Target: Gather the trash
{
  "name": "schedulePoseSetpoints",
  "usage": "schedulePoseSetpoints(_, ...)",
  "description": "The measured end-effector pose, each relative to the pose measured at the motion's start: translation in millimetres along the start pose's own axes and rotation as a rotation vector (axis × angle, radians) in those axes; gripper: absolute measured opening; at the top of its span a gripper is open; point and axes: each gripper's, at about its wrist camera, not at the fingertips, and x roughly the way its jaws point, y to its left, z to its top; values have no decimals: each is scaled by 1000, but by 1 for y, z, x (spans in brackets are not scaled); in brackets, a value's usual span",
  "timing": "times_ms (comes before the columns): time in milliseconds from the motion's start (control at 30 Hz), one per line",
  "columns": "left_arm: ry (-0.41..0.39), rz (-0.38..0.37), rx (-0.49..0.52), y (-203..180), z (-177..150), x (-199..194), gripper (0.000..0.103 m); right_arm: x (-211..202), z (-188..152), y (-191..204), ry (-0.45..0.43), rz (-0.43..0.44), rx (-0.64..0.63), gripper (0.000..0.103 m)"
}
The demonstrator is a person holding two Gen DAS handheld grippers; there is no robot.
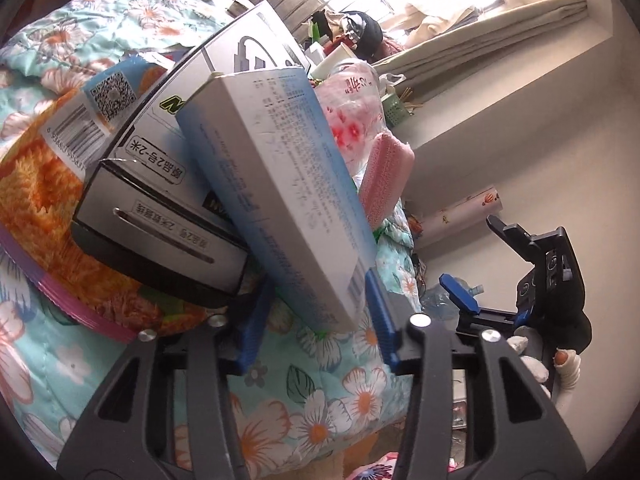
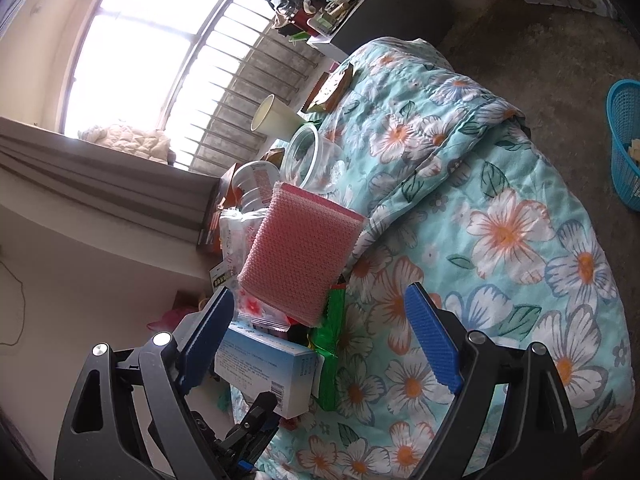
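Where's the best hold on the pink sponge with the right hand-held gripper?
Grip the pink sponge across its two long side edges, near the lower end closest to the right hand-held gripper, coming straight ahead. It leans tilted on the clutter, broad face toward the camera, both side edges exposed, and the open jaws look wide enough to span it.

Two black plastic hand-held grippers, left (image 1: 316, 320) and right (image 2: 320, 344), with ribbed blue finger pads (image 2: 434, 344) and silver pivot screws (image 1: 418, 320).
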Motion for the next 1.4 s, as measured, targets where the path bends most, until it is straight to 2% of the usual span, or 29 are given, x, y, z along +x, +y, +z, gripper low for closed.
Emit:
schedulePoseSetpoints(200,8,-9,1,1,-3,-3,39,1,-2,-1,2,2,-2,85)
schedulePoseSetpoints(333,45,-14,78,-12,-12,-12,38,0,-2,2,-3,-1,-9,85)
schedulePoseSetpoints(533,93,32,357,-42,-25,-28,34,-8,-4,3,-23,-16,-20,85)
schedulePoseSetpoints(667,112,124,597,-65,-29,-39,31,-15,-8,-2,-37,-27,-19,85)
schedulePoseSetpoints(733,167,167,727,-71,-33,-38,31,-17,-11,-8,-38,-32,-11,85)
schedulePoseSetpoints(800,207,200,790,-72,-36,-32,31,-16,-13,-13,-37,-28,4,85)
schedulePoseSetpoints(933,208,203,770,-67,-35,-26,32,-11,-12,-13,-23,1,23,85)
schedulePoseSetpoints(1100,189,204,756,-67,-37,-27,32,5,2,21,20,26,-40,85)
schedulePoseSetpoints(1200,185,196,745,-65,-37,-29,32,27,14,40,67,8,-77,85)
schedulePoseSetpoints(1400,182,172,707,-57,-32,-31,30,78,28,39,168,-51,-39,85)
